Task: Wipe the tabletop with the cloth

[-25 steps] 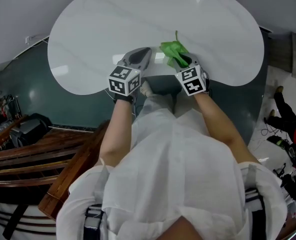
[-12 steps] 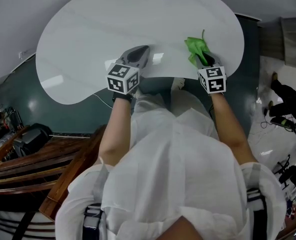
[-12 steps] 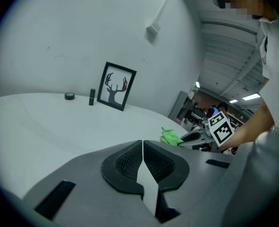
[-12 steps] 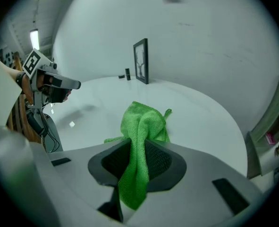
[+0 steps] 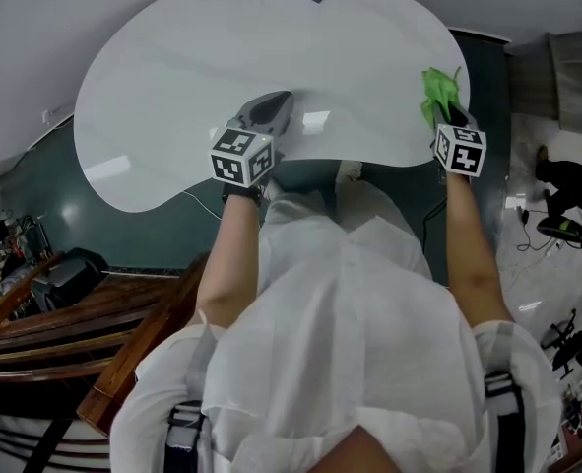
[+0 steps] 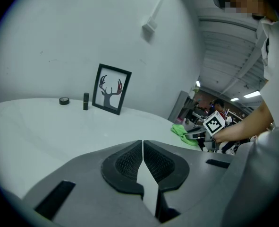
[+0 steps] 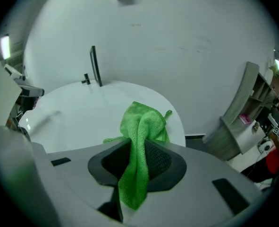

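A green cloth (image 5: pixel 438 95) lies bunched at the right end of the white rounded tabletop (image 5: pixel 202 87), near its edge. My right gripper (image 5: pixel 444 112) is shut on the cloth (image 7: pixel 140 143), which hangs down between its pads and spreads ahead onto the tabletop (image 7: pixel 78 115). My left gripper (image 5: pixel 274 108) rests at the table's near edge by the middle notch, jaws shut with nothing between them (image 6: pixel 142 159). From the left gripper view the cloth (image 6: pixel 182 131) and right gripper (image 6: pixel 191 135) show far off at the right.
A framed antler picture (image 6: pixel 111 89), a small dark cylinder (image 6: pixel 85 101) and a round lid-like object (image 6: pixel 64 100) stand at the table's far edge. A grey shelf unit (image 7: pixel 240 110) is right of the table. Wooden furniture (image 5: pixel 64 313) lies to the lower left.
My right gripper has dragged the cloth from the middle of the near edge rightward to the table's right end. The left gripper has stayed in place.
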